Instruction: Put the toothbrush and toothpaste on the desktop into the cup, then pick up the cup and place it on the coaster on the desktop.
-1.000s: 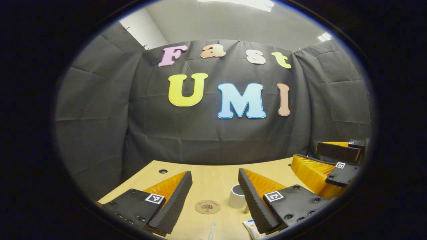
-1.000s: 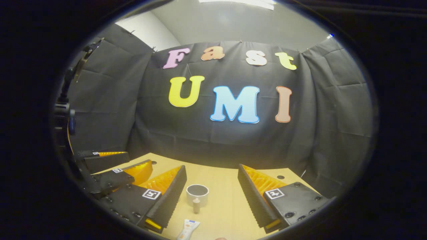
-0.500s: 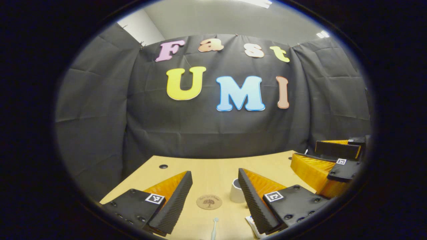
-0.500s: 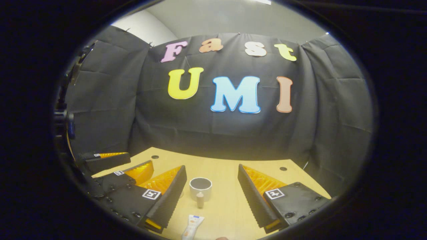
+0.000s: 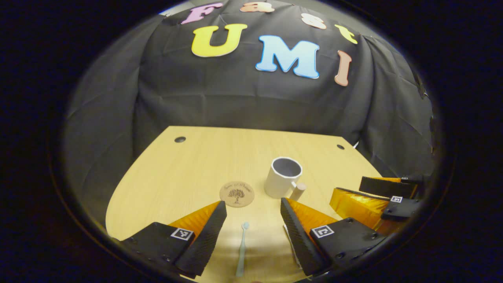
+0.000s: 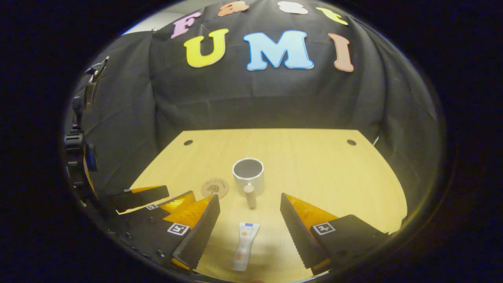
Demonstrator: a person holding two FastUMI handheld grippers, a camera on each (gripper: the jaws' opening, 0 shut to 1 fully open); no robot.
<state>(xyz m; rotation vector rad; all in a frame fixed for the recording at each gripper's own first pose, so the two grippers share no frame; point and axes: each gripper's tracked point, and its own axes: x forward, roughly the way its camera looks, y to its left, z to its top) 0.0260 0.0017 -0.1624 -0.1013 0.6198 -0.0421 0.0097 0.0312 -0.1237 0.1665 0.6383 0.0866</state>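
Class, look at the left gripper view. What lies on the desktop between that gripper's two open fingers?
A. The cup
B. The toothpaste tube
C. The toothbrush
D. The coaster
C. The toothbrush lies flat on the desktop in the gap between the left gripper's open fingers, while the coaster and the cup sit farther off, beyond the fingertips.

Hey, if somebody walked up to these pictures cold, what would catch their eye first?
Probably the white cup standing mid-desk, with the round coaster just beside it. Then the two open grippers: the left gripper has the toothbrush lying between its fingers, and the right gripper frames the toothpaste the same way, neither touching yet.
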